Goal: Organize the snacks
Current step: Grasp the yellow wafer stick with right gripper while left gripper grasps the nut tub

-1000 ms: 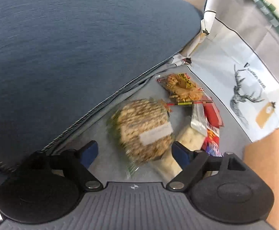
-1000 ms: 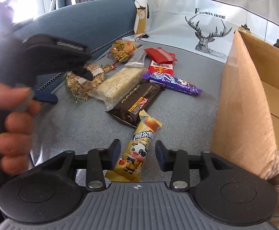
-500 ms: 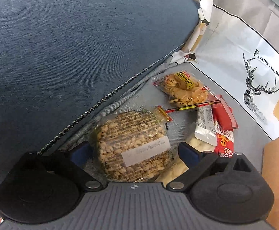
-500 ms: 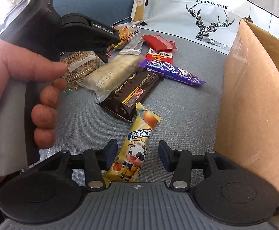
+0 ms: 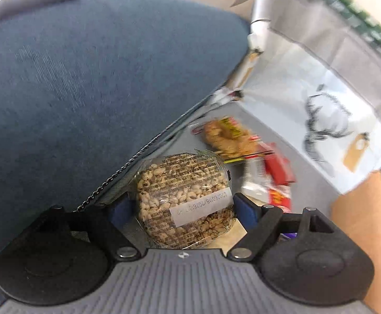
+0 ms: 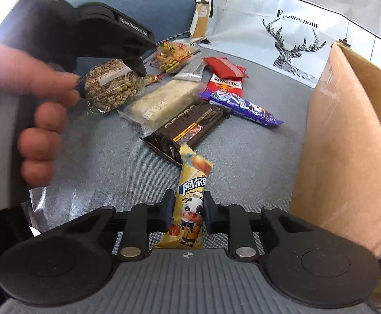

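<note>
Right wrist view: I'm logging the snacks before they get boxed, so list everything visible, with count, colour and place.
puffed grain cake pack: 1, tan in clear wrap, held in the left tongs, off the cushion
cookie bag: 1, golden, far back
silver packet: 1, behind the pale bar
pale bar: 1, cream, centre
dark bar: 1, black-brown, centre
red packs: 2, stacked, behind the purple bar
purple bar: 1, right of centre
yellow cow bar: 1, nearest, between the right tongs
cardboard box: 1, brown, right
seat cushion: 1, grey-blue
left tongs: shut on the grain cake
right tongs: closed against the cow bar
</note>
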`<state>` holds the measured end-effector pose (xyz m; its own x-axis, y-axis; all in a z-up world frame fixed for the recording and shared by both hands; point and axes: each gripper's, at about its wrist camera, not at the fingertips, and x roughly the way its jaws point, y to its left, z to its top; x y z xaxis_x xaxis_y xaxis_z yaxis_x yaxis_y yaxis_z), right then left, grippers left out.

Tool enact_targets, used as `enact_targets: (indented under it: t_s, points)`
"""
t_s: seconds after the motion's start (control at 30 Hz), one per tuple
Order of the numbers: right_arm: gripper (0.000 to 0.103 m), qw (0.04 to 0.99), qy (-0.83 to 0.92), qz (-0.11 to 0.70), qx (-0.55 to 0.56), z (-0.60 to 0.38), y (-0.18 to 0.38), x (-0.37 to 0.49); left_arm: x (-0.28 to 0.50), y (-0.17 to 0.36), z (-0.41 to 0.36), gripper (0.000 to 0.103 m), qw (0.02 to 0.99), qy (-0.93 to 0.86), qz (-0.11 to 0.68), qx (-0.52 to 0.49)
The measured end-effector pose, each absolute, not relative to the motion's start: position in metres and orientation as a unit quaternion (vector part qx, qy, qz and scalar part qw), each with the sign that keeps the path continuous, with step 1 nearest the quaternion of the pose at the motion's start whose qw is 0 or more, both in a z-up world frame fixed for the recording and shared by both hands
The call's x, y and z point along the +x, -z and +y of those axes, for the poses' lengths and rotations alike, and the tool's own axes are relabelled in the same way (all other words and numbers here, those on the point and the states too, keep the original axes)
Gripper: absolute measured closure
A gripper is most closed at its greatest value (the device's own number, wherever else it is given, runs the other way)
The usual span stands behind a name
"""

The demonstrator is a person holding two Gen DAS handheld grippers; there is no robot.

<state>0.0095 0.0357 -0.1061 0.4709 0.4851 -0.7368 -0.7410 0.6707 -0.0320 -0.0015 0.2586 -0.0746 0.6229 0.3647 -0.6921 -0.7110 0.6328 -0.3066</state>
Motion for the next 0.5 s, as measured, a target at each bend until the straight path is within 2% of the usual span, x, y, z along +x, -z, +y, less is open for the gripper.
enact_targets:
  t_s: [0.2, 0.5]
  points:
    - [0.081, 0.843, -0.361, 0.363, -0.164, 0.028, 0.100, 0.006, -0.029, 0.065, 0.249, 0.018, 0.870, -0.227, 0.293, -0.327]
    - [0.080, 0.830, -0.355, 0.395, -0.170, 0.026, 0.109, 0.008, -0.029, 0.090, 0.223, 0.017, 0.840, -0.184, 0.391, -0.328]
